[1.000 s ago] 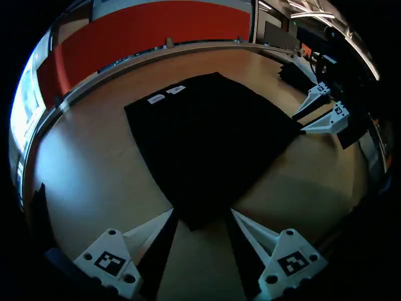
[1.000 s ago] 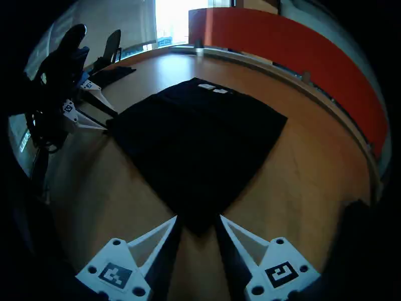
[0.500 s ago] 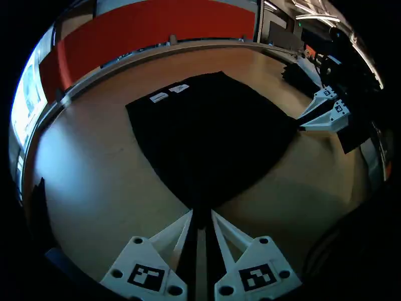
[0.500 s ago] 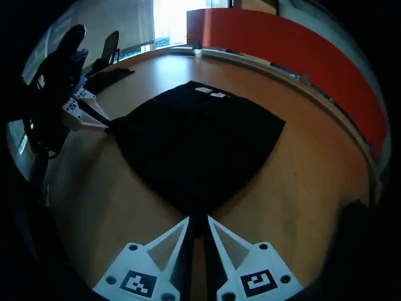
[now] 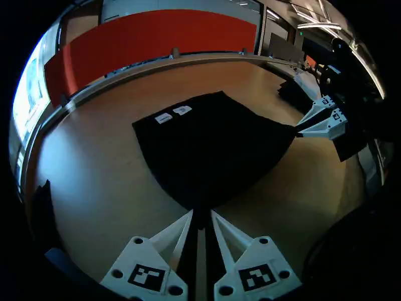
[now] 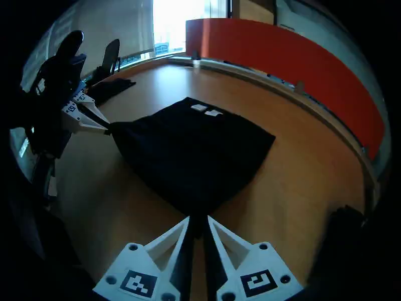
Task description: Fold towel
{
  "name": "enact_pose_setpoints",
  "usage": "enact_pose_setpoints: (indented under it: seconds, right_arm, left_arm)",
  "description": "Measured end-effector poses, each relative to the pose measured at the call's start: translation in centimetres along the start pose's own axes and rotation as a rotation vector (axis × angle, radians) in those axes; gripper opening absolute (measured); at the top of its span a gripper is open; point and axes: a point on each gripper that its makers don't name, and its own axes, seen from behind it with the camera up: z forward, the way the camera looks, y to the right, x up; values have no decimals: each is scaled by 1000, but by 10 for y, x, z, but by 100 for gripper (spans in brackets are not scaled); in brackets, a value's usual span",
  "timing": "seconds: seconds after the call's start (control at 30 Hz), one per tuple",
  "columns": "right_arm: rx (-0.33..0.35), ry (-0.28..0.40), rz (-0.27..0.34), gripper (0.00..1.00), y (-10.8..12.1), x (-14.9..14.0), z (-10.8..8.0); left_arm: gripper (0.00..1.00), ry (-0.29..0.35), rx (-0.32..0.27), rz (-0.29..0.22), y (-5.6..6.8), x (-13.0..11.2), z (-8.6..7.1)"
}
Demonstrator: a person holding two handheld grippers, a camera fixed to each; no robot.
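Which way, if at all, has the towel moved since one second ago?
Yes. The towel has slid toward the right gripper: in the right gripper view its white labels now lie farther from the table's far rim than before.

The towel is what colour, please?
The towel is black; the right gripper view shows it best.

I see the towel (image 5: pixel 215 145), plain black, spread across mid-frame in the left gripper view, with two small white tags (image 5: pixel 173 114) near its upper-left edge. Its nearest corner tapers to bottom centre, pinched in the left gripper (image 5: pixel 201 215). Its right-hand corner is pinched by the right gripper (image 5: pixel 299 131).
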Motion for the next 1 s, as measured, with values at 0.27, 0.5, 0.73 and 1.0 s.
enact_pose_setpoints:
  seconds: [0.27, 0.5, 0.73, 1.0]
  right_arm:
    - [5, 28, -34, 11, -9, 19, -26]
    - [7, 42, -46, 11, -14, 32, -48]
    - [12, 57, -38, 11, -17, 42, -67]
    - [29, 55, -32, 11, -25, 43, -84]
  left_arm:
    - [9, -2, 5, -1, 3, 11, -24]
    - [9, -1, -5, -17, 10, 20, -45]
    - [9, -3, -20, -30, 20, 26, -63]
    - [9, -5, -26, -42, 25, 28, -75]
